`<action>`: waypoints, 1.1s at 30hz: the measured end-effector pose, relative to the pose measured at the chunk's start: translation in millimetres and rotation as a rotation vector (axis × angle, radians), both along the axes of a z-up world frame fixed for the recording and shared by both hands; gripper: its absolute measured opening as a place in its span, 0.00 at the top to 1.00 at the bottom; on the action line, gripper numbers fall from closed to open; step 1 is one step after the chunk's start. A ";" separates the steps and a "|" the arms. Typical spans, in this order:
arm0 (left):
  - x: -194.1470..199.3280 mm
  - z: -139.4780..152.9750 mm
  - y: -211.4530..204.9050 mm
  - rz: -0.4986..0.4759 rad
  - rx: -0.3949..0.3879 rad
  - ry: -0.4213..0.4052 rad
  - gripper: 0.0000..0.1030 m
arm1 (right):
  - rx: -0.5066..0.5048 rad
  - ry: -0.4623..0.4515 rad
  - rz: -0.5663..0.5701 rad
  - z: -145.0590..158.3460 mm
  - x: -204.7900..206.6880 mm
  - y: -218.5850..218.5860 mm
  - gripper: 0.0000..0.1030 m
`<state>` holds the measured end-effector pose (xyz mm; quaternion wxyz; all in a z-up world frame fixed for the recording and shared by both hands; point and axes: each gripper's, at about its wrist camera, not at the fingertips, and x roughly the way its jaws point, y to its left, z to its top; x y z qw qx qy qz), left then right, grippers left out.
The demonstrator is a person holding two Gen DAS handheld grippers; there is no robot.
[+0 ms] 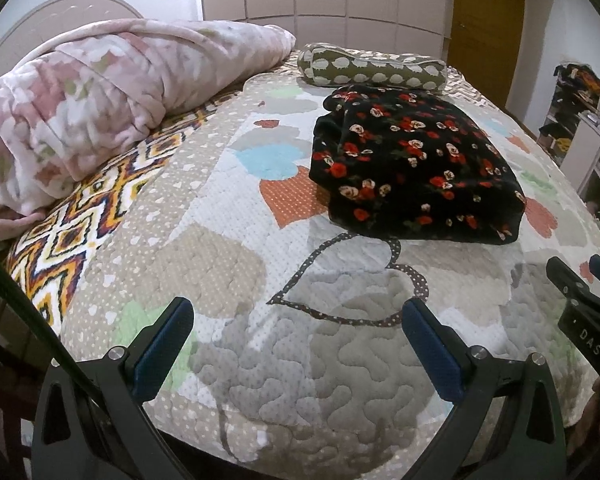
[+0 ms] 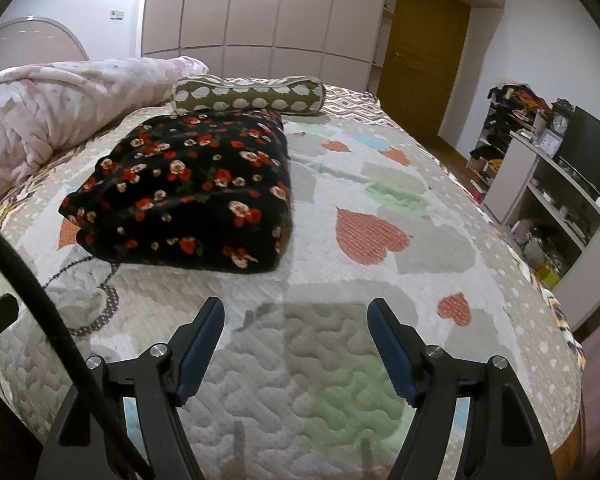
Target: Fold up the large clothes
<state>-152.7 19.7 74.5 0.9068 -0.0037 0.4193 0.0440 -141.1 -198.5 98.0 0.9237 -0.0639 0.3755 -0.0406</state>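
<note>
black floral garment (image 1: 414, 164) sits folded on the quilted bedspread (image 1: 228, 248), left gripper (image 1: 298, 320) and right gripper (image 2: 296, 318) both spread wide, holding nothing

Black floral garment (image 1: 414, 164) folded, flat on bed.

The folded floral garment (image 1: 414, 164) hides part of the green spotted bolster (image 1: 374, 68) behind it. The pink blanket (image 1: 88, 100), left of the garment, runs off the picture's edge in both views. Right of the garment, the shelf (image 2: 556, 196) holds clutter too small to identify. Only part of the right gripper (image 1: 580, 284) shows in the left wrist view.
</note>
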 end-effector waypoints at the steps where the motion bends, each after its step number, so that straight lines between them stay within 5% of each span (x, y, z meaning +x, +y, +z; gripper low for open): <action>1: 0.6 -1.4 -0.6 -0.002 0.001 0.004 0.00 | 0.003 0.000 0.003 0.0 1.4 1.0 0.24; 33: 37.2 -16.0 -7.5 -0.016 0.016 0.065 0.00 | 0.092 0.006 0.059 -8.0 29.9 7.1 0.24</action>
